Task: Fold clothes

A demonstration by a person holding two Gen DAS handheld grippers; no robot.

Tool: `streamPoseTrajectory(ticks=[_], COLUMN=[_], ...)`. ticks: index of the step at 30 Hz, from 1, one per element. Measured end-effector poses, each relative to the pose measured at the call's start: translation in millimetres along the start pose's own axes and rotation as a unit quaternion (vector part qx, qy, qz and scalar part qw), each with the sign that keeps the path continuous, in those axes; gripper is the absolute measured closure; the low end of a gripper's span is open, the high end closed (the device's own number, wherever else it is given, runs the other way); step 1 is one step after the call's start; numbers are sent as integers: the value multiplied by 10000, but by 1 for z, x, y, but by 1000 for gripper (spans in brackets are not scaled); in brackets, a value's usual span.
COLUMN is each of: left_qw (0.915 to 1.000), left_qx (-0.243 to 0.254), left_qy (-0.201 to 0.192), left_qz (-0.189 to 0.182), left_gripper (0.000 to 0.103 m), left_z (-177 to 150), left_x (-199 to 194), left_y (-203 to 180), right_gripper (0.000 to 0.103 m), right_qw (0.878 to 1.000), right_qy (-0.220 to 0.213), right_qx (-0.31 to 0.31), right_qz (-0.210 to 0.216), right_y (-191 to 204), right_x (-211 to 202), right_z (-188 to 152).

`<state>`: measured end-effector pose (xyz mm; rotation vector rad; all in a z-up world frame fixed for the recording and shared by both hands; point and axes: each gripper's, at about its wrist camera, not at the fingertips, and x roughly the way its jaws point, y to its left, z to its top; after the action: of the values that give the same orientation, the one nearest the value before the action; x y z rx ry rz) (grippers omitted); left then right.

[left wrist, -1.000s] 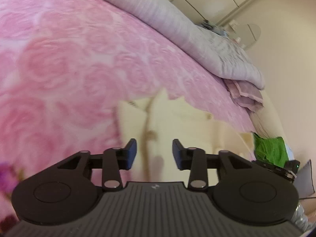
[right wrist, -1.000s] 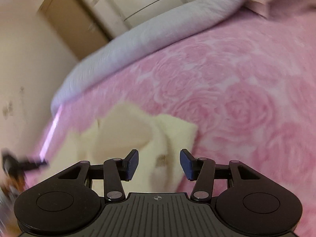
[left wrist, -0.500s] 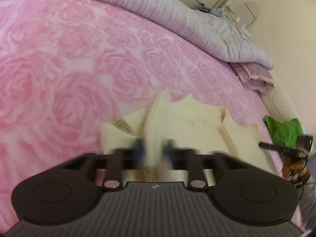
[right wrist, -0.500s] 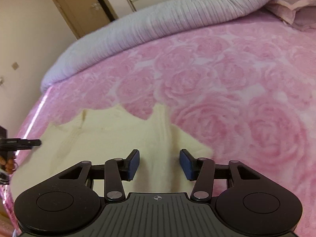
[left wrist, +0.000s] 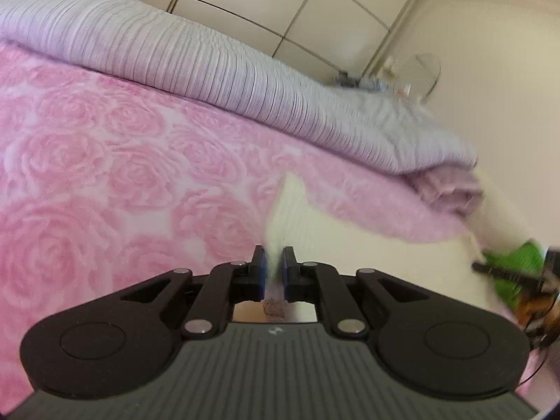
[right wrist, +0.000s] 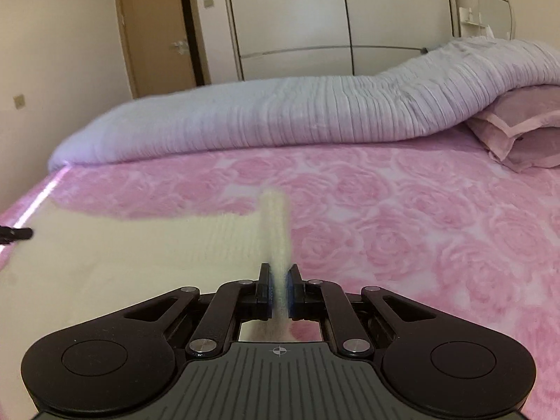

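Observation:
A cream knitted garment [left wrist: 367,255] lies on the pink rose bedspread [left wrist: 105,182]. My left gripper [left wrist: 273,269] is shut on a raised ridge of it, and the fabric rises from between the blue pads. In the right wrist view the same cream garment [right wrist: 122,255] spreads to the left over the bedspread [right wrist: 420,227]. My right gripper [right wrist: 279,292] is shut on another pinched edge, which stands up as a narrow strip ahead of the fingers. The tip of the other gripper [right wrist: 15,233] shows at the far left edge.
A rolled lilac quilt [right wrist: 280,119] runs along the far side of the bed, with a mauve pillow [right wrist: 525,133] at its right end. A green cloth [left wrist: 518,273] and a hand on the other tool sit at the right. Wardrobe doors [right wrist: 290,21] and a door stand behind.
Both grippers went from open over the cream garment to shut on its edges. Both views have tilted up and now show the quilt and the wardrobe.

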<state>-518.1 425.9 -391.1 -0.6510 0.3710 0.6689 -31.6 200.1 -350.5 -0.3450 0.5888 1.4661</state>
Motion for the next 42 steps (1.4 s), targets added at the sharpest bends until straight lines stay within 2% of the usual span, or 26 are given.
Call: streamPoseTrajectory(ticks=[5,9,11,13,15,18,19,20,22,25,28,31,33,34,38,42], left_qw=[9995,9983,9975,9969,9955,9929,9918,9898,9822,9636,9500,9354,9259,9244,9225,9209], left_qx=[-34,-132,-187,-263,-389,-689,-901,-1144,-1736,-2617,-3104,-3532,-3777,-3815,-3842,-3866], left_qy=[240,440,517,497,450,389,358,332,285,160,104,63,32,-18,-370,-505], left_qz=[188,369,449,559,734,887,835,779,657,516,333,128,10,-10,107,52], left_gripper=[96,94,89,83,84,82,77,71,67,63,62,61,62,62,64,64], left_z=[-9,-22,-25,-21,-19,-27,-35,-45,-69,-115,-145,-173,-188,-190,-190,-186], left_x=[27,47,50,42,24,-25,-47,-67,-106,-160,-170,-173,-172,-167,-155,-155], left_y=[12,21,23,23,23,24,24,25,25,19,9,-1,-6,-6,-7,-11], right_gripper=[97,97,96,90,59,52,51,48,45,43,42,42,42,42,42,43], right_qw=[9990,9950,9935,9926,9902,9879,9857,9820,9711,9522,9269,8988,8907,8882,8820,8846], right_qy=[373,791,862,910,882,563,429,318,161,241,368,490,367,304,92,11], right_qx=[50,485,614,655,869,1288,1526,1799,2360,3036,3731,4356,4527,4579,4708,4664], right_qz=[-254,-377,-414,-466,-653,-663,-565,-470,-306,-246,-160,65,194,228,187,57], right_y=[-5,-18,-19,-19,-22,-22,-21,-20,-19,-13,-2,9,13,15,15,18], right_x=[32,55,60,56,38,-14,-38,-60,-104,-155,-183,-185,-180,-177,-164,-161], right_z=[-10,-28,-33,-29,-23,-20,-22,-27,-47,-95,-143,-170,-173,-173,-168,-166])
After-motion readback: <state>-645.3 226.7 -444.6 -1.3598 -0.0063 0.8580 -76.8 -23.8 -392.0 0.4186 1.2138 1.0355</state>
